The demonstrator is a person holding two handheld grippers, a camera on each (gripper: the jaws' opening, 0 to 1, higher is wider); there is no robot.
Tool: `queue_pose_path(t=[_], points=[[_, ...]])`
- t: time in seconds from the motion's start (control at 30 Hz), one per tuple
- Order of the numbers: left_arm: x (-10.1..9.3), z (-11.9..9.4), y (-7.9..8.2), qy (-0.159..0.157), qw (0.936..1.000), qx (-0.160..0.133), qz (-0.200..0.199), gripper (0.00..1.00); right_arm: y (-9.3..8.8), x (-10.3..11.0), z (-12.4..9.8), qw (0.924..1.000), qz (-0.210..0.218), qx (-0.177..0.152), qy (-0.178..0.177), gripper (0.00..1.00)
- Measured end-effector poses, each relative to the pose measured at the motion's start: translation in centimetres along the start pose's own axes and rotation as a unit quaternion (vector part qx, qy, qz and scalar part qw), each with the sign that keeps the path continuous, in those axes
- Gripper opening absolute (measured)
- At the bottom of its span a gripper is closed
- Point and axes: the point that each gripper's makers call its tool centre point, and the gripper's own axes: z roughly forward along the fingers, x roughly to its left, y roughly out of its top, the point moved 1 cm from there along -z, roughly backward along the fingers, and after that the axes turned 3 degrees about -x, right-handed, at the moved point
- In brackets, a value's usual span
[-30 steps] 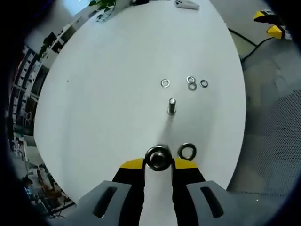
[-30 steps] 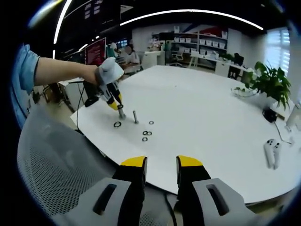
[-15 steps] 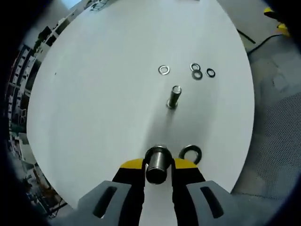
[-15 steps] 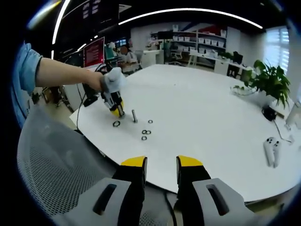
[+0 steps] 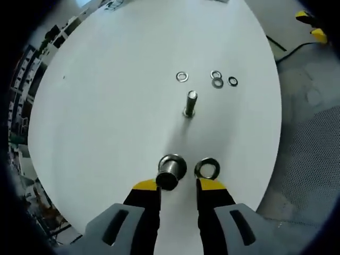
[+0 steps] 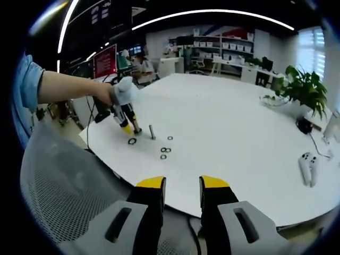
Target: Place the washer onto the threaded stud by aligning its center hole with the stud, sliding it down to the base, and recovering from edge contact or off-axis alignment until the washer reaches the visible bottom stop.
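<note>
White table (image 5: 106, 106), left gripper (image 5: 178, 186) now open, drawn back off standing stud (image 5: 170, 171), right gripper (image 6: 182, 186) open.

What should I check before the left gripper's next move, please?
1. Left gripper empty: ok, jaws apart, nothing between them.
2. Big washer lying flat and free: ok.
3. Stud upright: ok.
4. Stud's base free of washers: cannot tell.
5. Metal cylinder clear of the jaws: not ok, it stands at the tips.
6. Right gripper out of the way: ok, open, far off.
</note>
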Motion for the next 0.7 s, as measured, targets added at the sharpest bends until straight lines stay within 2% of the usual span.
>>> queue_pose_path(t=[0.03, 0.07, 0.13, 0.3, 0.37, 0.4, 0.43, 0.7], points=[[-0.1, -0.1, -0.1, -0.004, 0.9999, -0.006, -0.009, 0.23, 0.0, 0.0, 0.0, 1.0, 0.0, 0.001, 0.001, 0.27], [-0.4, -0.2, 0.0, -0.007, 0.9992, -0.024, -0.03, 0.22, 0.0, 0.1, 0.0, 1.0, -0.001, 0.001, 0.003, 0.27], [-1.0, -0.2, 0.2, -0.017, 0.9975, -0.049, -0.048, 0.22, 0.0, 0.1, 0.0, 1.0, -0.002, 0.001, 0.003, 0.27], [-2.7, 1.3, -0.9, -0.024, 0.9986, -0.036, -0.031, 0.22, 0.0, 0.2, 0.0, 1.0, -0.003, 0.001, 0.004, 0.27], [-2.8, 1.9, -0.6, -0.016, 0.9984, -0.048, -0.025, 0.25, 0.0, 0.2, 0.0, 1.0, -0.001, 0.0, 0.004, 0.27], [-3.0, 2.2, -0.5, -0.017, 0.998, -0.051, -0.035, 0.27, 0.0, 0.1, 0.0, 1.0, -0.001, 0.001, 0.004, 0.27], [-3.5, 2.5, -0.5, -0.034, 0.9969, -0.051, -0.049, 0.27, 0.0, 0.1, 0.0, 1.0, -0.001, 0.001, 0.003, 0.27], [-3.0, 2.9, 0.0, -0.023, 0.9976, -0.058, -0.029, 0.25, 0.0, 0.0, 0.0, 1.0, 0.002, 0.001, 0.001, 0.27]])
